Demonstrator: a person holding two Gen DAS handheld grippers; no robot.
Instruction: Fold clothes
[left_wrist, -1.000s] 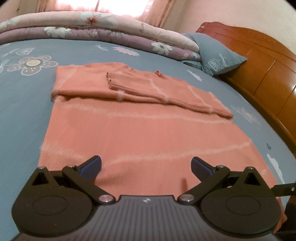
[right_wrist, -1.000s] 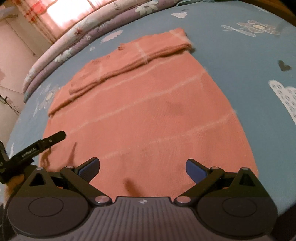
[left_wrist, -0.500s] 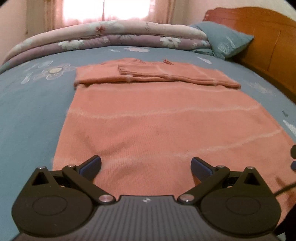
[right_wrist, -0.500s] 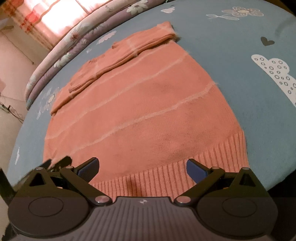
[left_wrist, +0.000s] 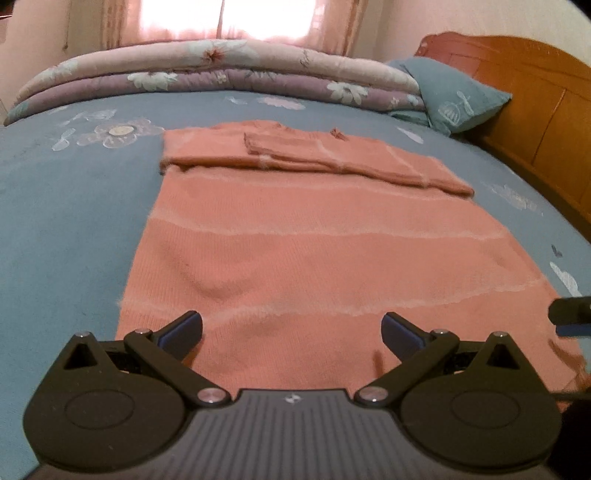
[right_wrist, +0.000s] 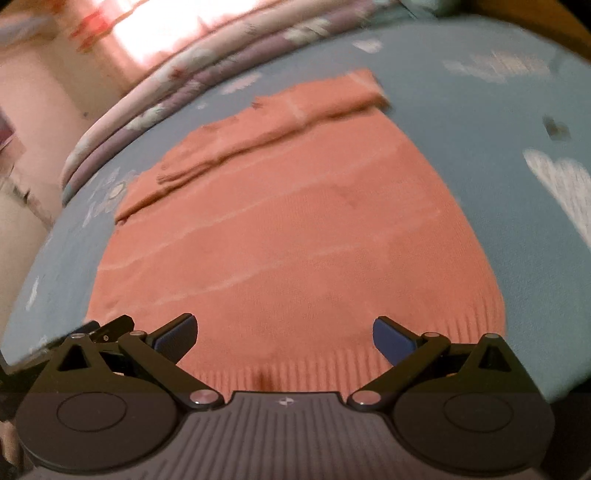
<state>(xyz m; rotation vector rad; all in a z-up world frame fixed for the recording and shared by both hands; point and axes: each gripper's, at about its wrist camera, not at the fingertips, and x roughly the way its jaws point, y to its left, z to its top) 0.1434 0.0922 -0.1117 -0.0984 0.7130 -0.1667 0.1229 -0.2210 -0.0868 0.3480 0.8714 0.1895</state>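
Observation:
A salmon-pink knit sweater (left_wrist: 306, 236) with pale stripes lies flat on the blue bed, its sleeves folded across the far chest end (left_wrist: 332, 158). My left gripper (left_wrist: 291, 330) hovers open over the near hem, nothing between its fingers. In the right wrist view the same sweater (right_wrist: 295, 229) fills the middle, its ribbed hem (right_wrist: 332, 365) nearest. My right gripper (right_wrist: 284, 334) stands open just above that hem, holding nothing. The right gripper's tip (left_wrist: 570, 314) pokes in at the right edge of the left wrist view.
The blue flower-print bedsheet (left_wrist: 66, 206) surrounds the sweater. A rolled floral quilt (left_wrist: 221, 70) lies along the far side, a blue pillow (left_wrist: 454, 96) beside it. A wooden headboard (left_wrist: 546, 110) runs along the right. The left gripper's finger (right_wrist: 107, 326) shows at the right wrist view's left.
Both grippers stayed open. The left view swung back and lifted slightly; the right gripper pulled back toward the ribbed hem and is still moving, its view blurred.

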